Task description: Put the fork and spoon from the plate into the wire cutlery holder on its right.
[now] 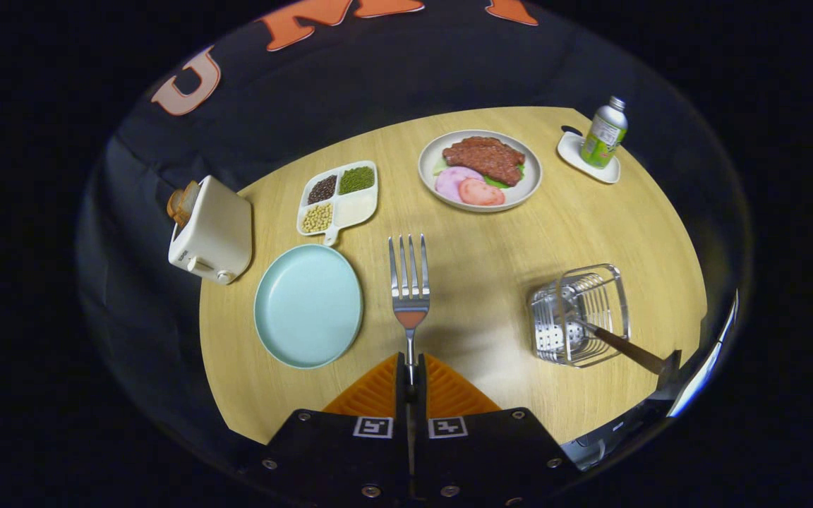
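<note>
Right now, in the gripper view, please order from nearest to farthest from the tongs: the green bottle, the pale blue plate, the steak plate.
The tongs are shut on the steel fork.
1. Round pale blue plate, just ahead, left.
2. Beige plate of steak, beyond the fork.
3. Green metal-capped bottle, far right corner.

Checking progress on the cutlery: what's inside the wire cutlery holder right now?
One brown-handled utensil leans out of the wire cutlery holder; its head is hidden. The hand-held gripper clamps the steel fork.
</note>
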